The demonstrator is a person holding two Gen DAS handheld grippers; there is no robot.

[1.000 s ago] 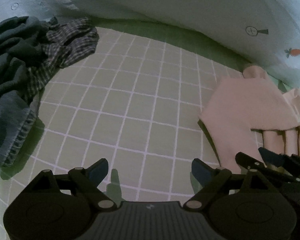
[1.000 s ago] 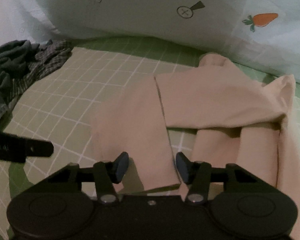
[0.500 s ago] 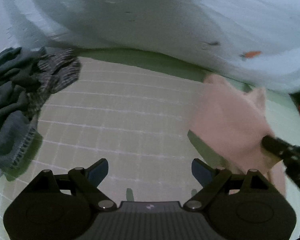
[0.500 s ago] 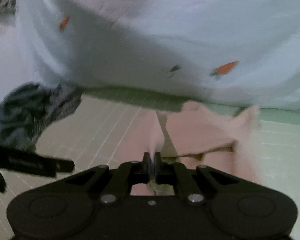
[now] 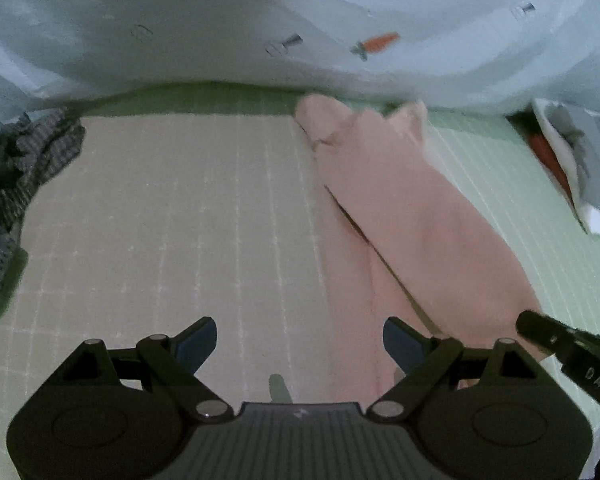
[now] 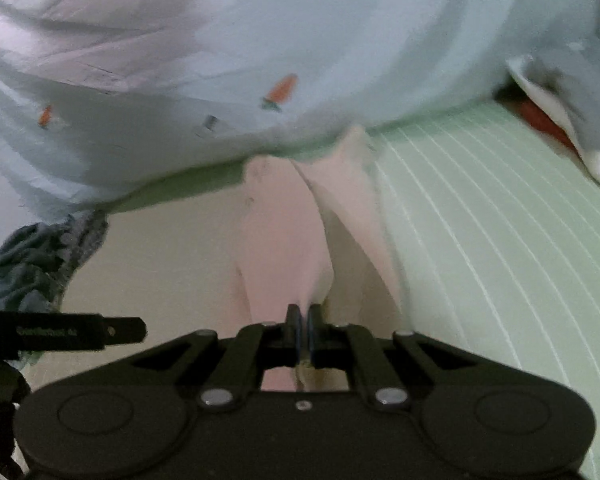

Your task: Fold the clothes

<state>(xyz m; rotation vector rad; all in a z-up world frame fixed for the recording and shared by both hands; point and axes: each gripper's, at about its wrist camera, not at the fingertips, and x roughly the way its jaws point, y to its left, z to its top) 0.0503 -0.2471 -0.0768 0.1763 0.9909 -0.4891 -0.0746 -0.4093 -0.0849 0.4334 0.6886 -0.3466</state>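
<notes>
A pale duvet [image 5: 228, 12] printed with small carrots fills the whole top of both views, from 9 o'clock round to 3 o'clock, bunched along the far edge of the bed. Below it lies the bed sheet [image 5: 172, 216], a grid of thin white lines, beige at the left and light green at the right.

The pink garment [image 5: 412, 216] stretches in a long band from 12 o'clock, where it touches the duvet's hem, down toward 5 o'clock in the left wrist view. One layer lies folded over another, with a dark crease between them. In the right wrist view the same cloth [image 6: 284, 240] runs from 12 o'clock down the middle, drawn taut into the tool.

A heap of dark clothes [image 5: 16, 176], grey cloth and a checked piece, sits at 9 o'clock, well apart from the pink garment. A grey and white cloth with something red beneath it [image 6: 560, 92] lies at 2 o'clock in the right wrist view.

The right gripper [image 6: 302, 334] has its jaws pressed together on an edge of the pink garment. The left gripper [image 5: 300, 344] hangs over the sheet just beside the garment's left edge, its jaws spread wide and holding nothing
</notes>
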